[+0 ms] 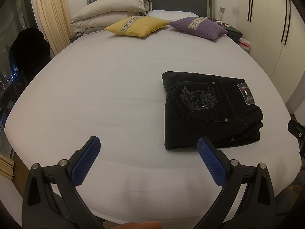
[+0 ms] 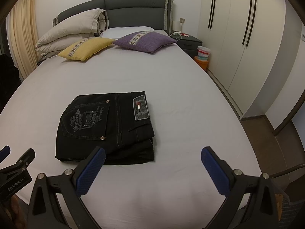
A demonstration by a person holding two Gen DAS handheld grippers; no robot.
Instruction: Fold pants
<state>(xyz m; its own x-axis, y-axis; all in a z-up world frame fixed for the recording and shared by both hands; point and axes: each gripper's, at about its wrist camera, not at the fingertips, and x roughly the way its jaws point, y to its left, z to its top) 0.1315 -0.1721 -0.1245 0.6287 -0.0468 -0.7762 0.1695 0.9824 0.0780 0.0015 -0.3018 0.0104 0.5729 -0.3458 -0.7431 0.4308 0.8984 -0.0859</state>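
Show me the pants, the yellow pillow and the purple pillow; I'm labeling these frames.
pants (image 2: 106, 127), right wrist view, back pocket area.
yellow pillow (image 1: 137, 26), left wrist view, top face.
purple pillow (image 2: 146, 42), right wrist view, top face.

left gripper (image 1: 148, 145) jaws spread wide, right gripper (image 2: 152, 155) jaws spread wide, both holding nothing

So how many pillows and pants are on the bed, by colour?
Yellow pillow: 1
Purple pillow: 1
White pillow: 1
Black pants, folded: 1
Beige folded duvet: 1
Total: 5
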